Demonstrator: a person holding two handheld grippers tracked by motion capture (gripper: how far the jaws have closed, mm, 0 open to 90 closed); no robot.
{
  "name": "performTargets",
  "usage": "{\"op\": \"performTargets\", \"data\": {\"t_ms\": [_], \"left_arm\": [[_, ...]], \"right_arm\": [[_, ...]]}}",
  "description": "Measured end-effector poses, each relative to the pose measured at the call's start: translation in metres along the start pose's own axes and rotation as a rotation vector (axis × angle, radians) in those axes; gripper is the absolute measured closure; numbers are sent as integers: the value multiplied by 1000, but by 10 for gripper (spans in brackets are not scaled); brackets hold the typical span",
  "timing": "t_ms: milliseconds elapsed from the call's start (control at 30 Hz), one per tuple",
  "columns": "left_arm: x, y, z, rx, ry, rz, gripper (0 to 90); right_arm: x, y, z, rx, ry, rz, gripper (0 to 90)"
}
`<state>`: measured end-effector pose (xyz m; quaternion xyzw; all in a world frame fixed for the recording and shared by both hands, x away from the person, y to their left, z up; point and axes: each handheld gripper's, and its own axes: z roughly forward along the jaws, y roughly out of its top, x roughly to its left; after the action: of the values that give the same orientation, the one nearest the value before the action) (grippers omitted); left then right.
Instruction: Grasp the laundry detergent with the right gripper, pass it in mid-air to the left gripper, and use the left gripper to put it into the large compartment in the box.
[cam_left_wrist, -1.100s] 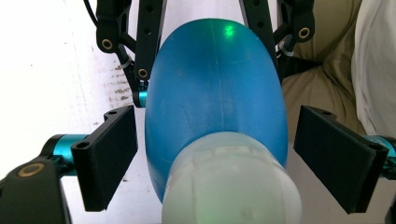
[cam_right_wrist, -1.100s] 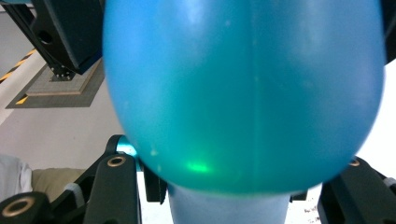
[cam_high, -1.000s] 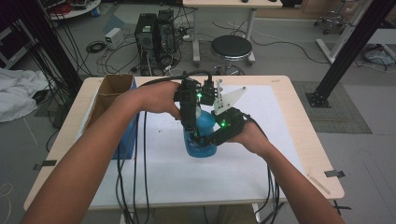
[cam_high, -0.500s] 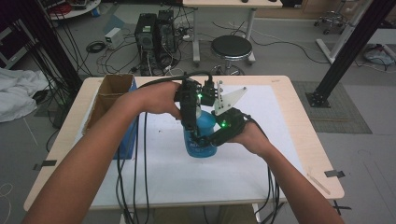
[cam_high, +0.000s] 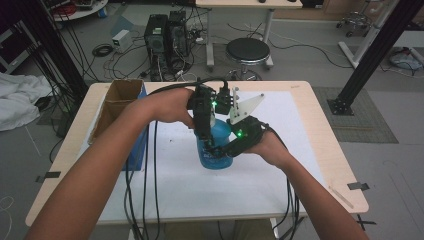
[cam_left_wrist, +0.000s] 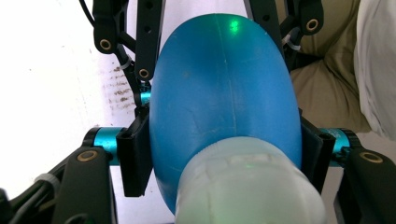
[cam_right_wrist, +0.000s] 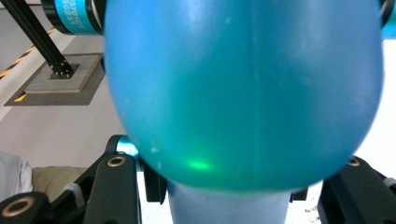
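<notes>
High view: both claws pinch the blue bottle (cam_high: 216, 145), left claw (cam_high: 206, 131) just closing near its neck, right claw (cam_high: 231, 150) lower (smooth, slippery plastic, probably light).

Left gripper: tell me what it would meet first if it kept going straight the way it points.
The blue bottle: the left gripper, whose jaws have just been closing, already presses on its sides. Past the bottle lie the right gripper and white table cover, judging roughly.
</notes>
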<state>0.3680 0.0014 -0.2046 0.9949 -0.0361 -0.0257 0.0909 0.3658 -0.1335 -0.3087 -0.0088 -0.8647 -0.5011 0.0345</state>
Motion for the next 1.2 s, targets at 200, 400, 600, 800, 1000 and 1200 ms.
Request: {"op": "performTargets", "data": {"t_ms": [200,400,600,800,1000,1200], "left_arm": [[-1,0,0,5,0,2,371],[-3,1,-1,-4,8,4,373],[-5,4,-2,-3,15,11,375],[-7,7,-3,-5,24,21,376],[-6,4,-7,13,24,3,376],[-3,-7,-9,29,28,-35,376]], "right_arm": [[0,0,0,0,-2,-5,448],[1,0,-1,0,-3,-9,448],[3,1,-3,3,-11,-17,447],[7,2,-6,20,-27,-33,435],[8,2,-15,92,-53,-12,217],[9,-4,-36,151,-126,50,100]]}}
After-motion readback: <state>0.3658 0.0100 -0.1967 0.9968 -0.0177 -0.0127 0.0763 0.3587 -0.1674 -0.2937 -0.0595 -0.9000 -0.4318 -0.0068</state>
